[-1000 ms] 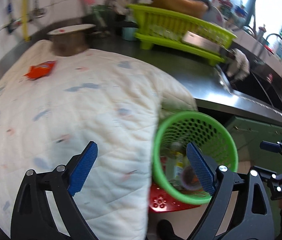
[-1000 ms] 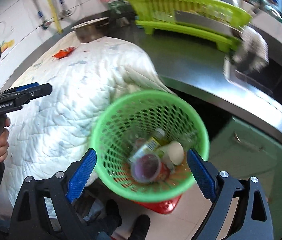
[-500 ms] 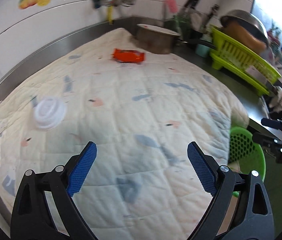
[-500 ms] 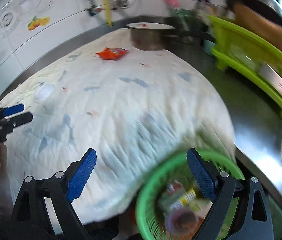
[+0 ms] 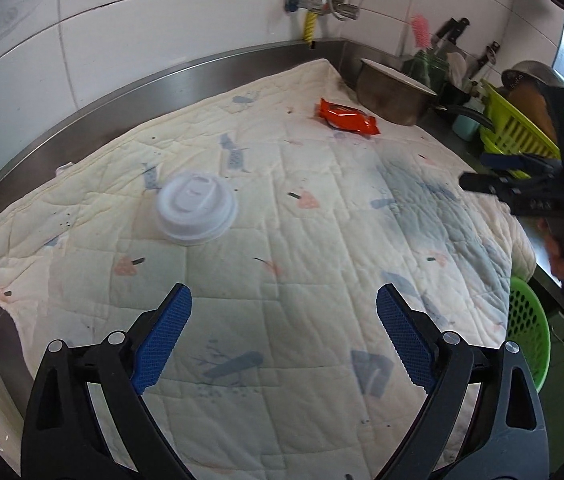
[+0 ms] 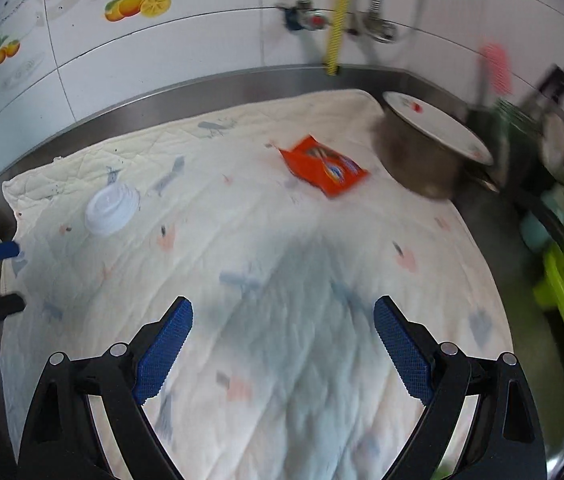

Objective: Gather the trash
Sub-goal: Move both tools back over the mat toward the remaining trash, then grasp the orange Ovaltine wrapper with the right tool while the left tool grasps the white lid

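Note:
A white plastic cup lid (image 5: 196, 214) lies on a quilted cloth (image 5: 282, 280), ahead and left of my open, empty left gripper (image 5: 284, 338). An orange snack wrapper (image 5: 347, 121) lies farther back right. In the right wrist view the lid (image 6: 111, 208) is far left and the wrapper (image 6: 324, 167) ahead of my open, empty right gripper (image 6: 282, 346). The right gripper shows at the right edge of the left wrist view (image 5: 522, 184). A green mesh basket (image 5: 524, 344) sits below the cloth's right edge.
A metal pot with a white plate on it (image 6: 430, 156) stands behind the wrapper. A green dish rack (image 5: 518, 132) with dishes is at the right. A tiled wall with pipes (image 5: 314, 4) runs behind the steel counter (image 5: 130, 96).
Both grippers swung left from over the green basket to face the cloth. The lid and wrapper came into fuller view and the basket slid to the right edge. Both stayed open.

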A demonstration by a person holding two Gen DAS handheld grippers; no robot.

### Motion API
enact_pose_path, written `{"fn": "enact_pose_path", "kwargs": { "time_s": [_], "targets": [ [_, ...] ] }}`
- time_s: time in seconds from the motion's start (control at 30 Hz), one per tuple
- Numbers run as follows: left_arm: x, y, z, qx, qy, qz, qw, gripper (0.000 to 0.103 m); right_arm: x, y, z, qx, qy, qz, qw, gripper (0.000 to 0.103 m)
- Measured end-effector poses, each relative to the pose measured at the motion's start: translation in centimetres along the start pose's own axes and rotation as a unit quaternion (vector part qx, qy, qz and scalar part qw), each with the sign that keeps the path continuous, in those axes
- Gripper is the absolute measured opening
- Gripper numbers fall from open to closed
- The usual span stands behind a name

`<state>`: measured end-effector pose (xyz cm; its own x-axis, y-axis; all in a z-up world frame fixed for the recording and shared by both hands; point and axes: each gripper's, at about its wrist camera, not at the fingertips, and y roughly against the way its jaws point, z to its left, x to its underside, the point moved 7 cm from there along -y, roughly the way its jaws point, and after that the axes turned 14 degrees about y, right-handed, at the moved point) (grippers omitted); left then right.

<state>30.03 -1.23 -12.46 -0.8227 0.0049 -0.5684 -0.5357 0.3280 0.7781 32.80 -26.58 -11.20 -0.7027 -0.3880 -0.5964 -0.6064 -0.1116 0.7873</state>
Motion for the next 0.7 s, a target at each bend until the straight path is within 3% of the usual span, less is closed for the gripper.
{"fn": "enact_pose_path", "kwargs": {
  "time_s": [0.27,0.7],
  "targets": [
    [-1.3,-0.3,3.9,-0.015,0.032,-0.007,0.9993,0.093,-6.5,-6.6,-2.7,-0.010,0.054,0.017,0.998,0.092],
    [-2.0,-2.0,8.2,-0.040,0.067,-0.001,0.9970,0.093,-10.8,-16.4,-6.0,-0.023,0.129,0.071,0.989,0.093]
  ]
}}
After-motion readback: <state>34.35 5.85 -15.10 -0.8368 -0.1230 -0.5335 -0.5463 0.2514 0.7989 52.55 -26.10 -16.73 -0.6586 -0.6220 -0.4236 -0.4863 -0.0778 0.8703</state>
